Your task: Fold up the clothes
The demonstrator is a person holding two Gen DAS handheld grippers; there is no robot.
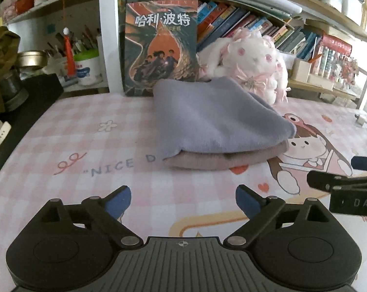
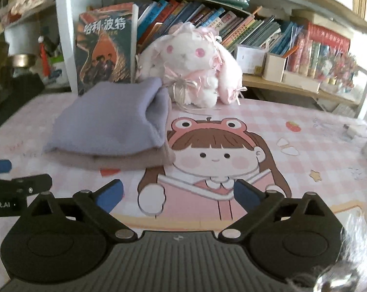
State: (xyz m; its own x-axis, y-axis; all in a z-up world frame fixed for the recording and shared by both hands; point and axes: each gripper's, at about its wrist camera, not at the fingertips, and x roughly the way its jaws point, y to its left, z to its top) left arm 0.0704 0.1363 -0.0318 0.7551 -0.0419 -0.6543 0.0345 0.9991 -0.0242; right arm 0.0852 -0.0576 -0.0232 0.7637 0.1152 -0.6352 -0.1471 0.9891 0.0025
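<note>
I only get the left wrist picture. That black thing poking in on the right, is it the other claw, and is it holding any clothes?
Observer: Yes, that is the right claw. Its own view shows the blue pads wide apart, with only the printed table cover between them.
Operator: What is the drawing beside the folded pile?
Observer: A cartoon girl in a pink hat with frog eyes. Her whole face lies clear of the lilac cloth and the beige cloth under it.
Operator: Anything else I miss?
Observer: Something grey and fluffy, perhaps a sleeve, fills the near right corner of that view.
</note>
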